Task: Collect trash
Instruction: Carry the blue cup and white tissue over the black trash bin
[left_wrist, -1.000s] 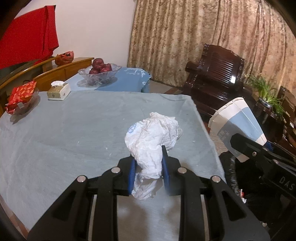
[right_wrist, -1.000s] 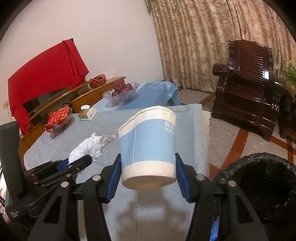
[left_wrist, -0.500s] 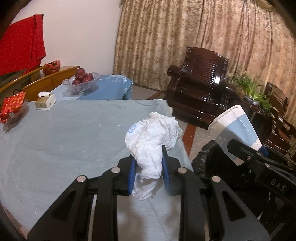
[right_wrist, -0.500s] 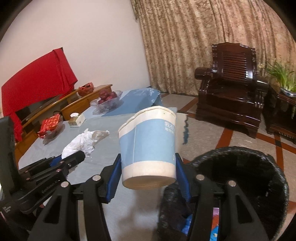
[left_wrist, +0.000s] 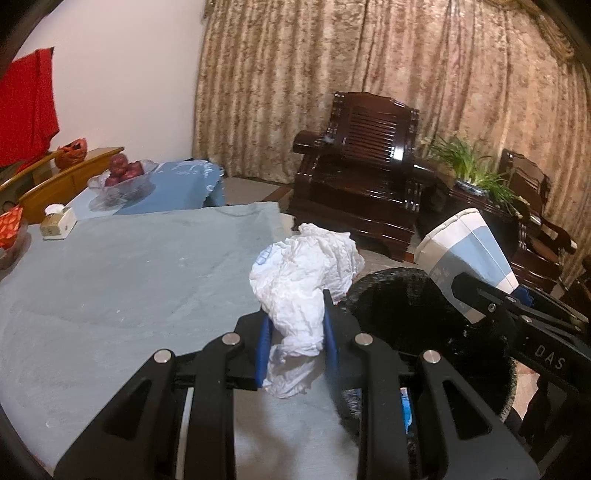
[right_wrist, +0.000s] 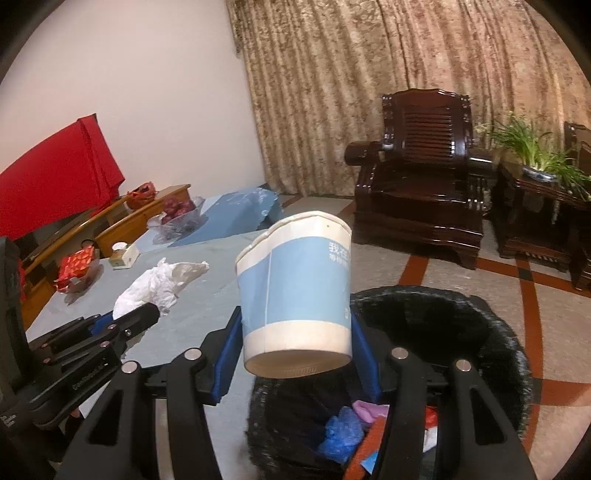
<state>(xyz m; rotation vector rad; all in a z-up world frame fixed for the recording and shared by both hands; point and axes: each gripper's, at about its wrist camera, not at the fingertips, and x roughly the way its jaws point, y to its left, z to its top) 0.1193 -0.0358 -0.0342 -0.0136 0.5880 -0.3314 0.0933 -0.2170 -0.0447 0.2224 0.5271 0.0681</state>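
Observation:
My left gripper (left_wrist: 295, 317) is shut on a crumpled white tissue wad (left_wrist: 306, 273), held above the table's right edge beside the black-lined trash bin (left_wrist: 424, 332). The same tissue wad (right_wrist: 155, 288) and the left gripper (right_wrist: 147, 314) show at the left of the right wrist view. My right gripper (right_wrist: 295, 332) is shut on a blue and white paper cup (right_wrist: 295, 291), which hangs tilted over the near rim of the trash bin (right_wrist: 461, 314). The paper cup (left_wrist: 465, 254) and the right gripper (left_wrist: 465, 288) appear at the right of the left wrist view. Coloured scraps lie inside the bin.
The table carries a grey-blue cloth (left_wrist: 110, 288), a small tissue box (left_wrist: 57, 221), a glass bowl of red fruit (left_wrist: 122, 177) and a red packet (right_wrist: 75, 266). A dark wooden armchair (right_wrist: 421, 192) and a potted plant (right_wrist: 535, 155) stand beyond the bin.
Both grippers have swung right with their loads, from over the table toward the bin. The cup now hangs over the bin's rim and the tissue has reached the table's edge.

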